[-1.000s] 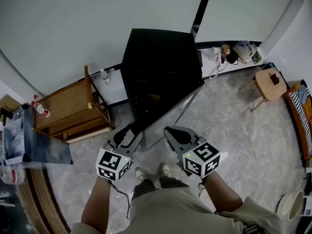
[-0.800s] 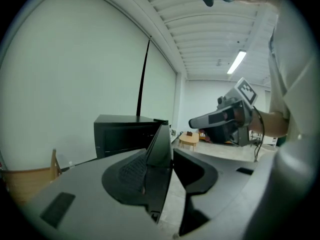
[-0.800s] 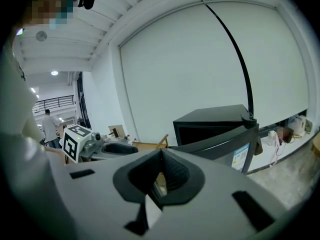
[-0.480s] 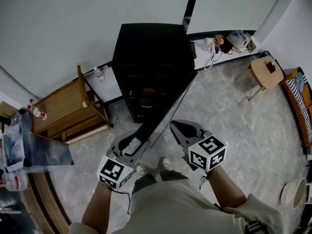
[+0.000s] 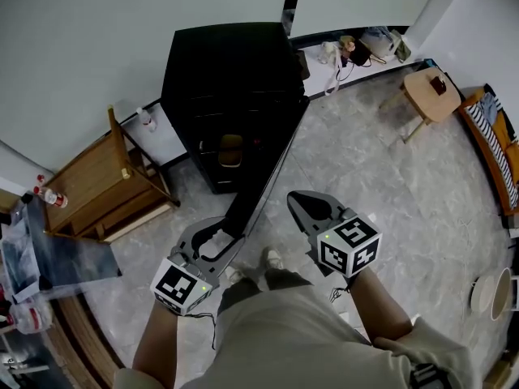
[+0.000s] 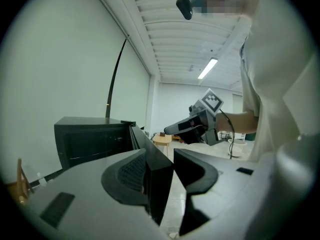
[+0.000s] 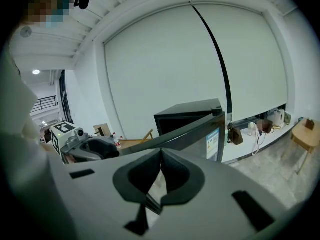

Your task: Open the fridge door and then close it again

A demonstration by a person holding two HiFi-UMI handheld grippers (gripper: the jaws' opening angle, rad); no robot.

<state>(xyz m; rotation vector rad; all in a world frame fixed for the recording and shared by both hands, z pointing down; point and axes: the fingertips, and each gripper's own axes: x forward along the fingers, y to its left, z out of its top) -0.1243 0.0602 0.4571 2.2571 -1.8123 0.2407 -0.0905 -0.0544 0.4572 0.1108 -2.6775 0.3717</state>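
The black fridge (image 5: 227, 63) stands against the white wall with its door (image 5: 272, 168) swung out toward me. A brown item (image 5: 231, 148) shows on a shelf inside. My left gripper (image 5: 219, 227) has the door's free edge (image 6: 159, 184) between its jaws, both pads against it. These jaws have just been opening a little, with the edge still between them. My right gripper (image 5: 297, 198) hangs shut and empty to the right of the door, apart from it. In the right gripper view the closed jaws (image 7: 161, 156) point past the door's outer face (image 7: 200, 129).
A wooden rack (image 5: 105, 177) stands left of the fridge, with bottles (image 5: 49, 194) beyond it. A round wooden stool (image 5: 427, 87) is at the right. Bags (image 5: 357, 49) lie along the wall ledge. The person's feet (image 5: 272, 258) are just behind the door's edge.
The door has swung further open and the shelves inside now show. Both grippers have drawn back toward the person, the left one keeping the door's edge.
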